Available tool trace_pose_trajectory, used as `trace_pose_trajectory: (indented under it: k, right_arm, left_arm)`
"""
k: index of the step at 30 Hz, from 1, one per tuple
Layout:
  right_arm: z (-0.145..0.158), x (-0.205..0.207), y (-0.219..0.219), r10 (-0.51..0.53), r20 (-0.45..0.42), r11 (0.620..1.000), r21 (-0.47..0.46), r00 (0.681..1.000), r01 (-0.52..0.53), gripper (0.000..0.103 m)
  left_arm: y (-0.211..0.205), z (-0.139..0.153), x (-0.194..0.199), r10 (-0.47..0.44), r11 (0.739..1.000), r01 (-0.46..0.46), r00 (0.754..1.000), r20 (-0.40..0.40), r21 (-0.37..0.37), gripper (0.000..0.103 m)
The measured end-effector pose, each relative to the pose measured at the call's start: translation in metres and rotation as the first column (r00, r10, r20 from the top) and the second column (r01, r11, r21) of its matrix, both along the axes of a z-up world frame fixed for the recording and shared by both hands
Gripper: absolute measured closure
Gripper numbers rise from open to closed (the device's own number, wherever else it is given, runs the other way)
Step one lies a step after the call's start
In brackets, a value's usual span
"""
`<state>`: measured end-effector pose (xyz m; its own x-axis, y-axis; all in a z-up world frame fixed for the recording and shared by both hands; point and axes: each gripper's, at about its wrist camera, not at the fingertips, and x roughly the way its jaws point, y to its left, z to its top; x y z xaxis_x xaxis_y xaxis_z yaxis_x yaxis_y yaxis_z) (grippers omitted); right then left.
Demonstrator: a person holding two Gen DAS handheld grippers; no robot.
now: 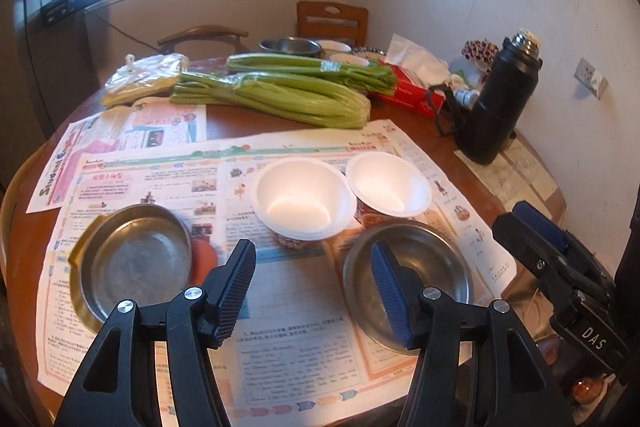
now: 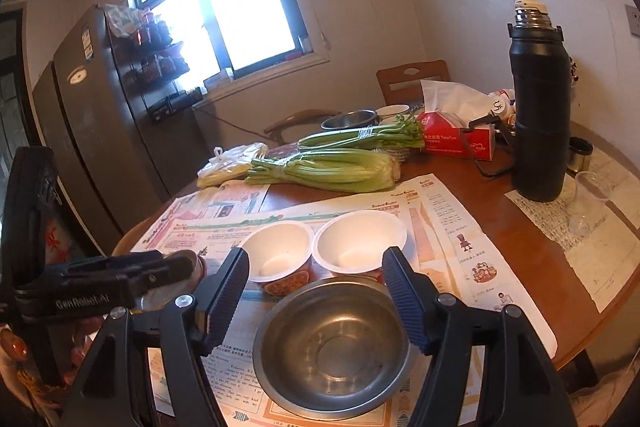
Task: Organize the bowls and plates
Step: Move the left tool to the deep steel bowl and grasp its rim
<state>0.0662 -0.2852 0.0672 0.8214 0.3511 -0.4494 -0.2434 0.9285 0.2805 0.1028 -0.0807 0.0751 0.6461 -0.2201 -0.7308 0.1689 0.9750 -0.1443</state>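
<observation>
Both the left gripper [image 1: 314,277] and right gripper [image 2: 316,291] are spread wide, nothing held. The steel bowl [image 2: 332,347] sits at 6 o'clock — its slick rim could be lost, tipping the foam bowls [image 2: 360,241] at 12.

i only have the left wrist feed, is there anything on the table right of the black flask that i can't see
Observer: Yes. The right wrist view shows a clear plastic cup on a sheet of paper, just right of the black flask.
Operator: ok and the right hand-held gripper, open or shut
Observer: Open. Its fingers stand on either side of the near steel bowl, holding nothing.
Operator: anything inside that bowl
Observer: No, that view looks straight into it and it is bare metal.
</observation>
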Motion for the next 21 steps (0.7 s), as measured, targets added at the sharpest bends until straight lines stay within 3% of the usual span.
trace_pose_trajectory:
  k: [13,21]
  right_arm:
    - [-0.002,0.002,-0.022,0.007,0.0,0.997,0.071,1.0,-0.007,0.034]
    - [-0.016,0.011,-0.042,-0.041,-0.097,0.999,-0.008,0.994,0.041,0.032]
  left_arm:
    - [-0.022,-0.001,-0.004,-0.055,0.998,0.055,0.998,0.032,0.006,0.039]
    - [-0.032,-0.025,-0.001,-0.07,0.998,0.07,0.997,-0.027,-0.01,0.036]
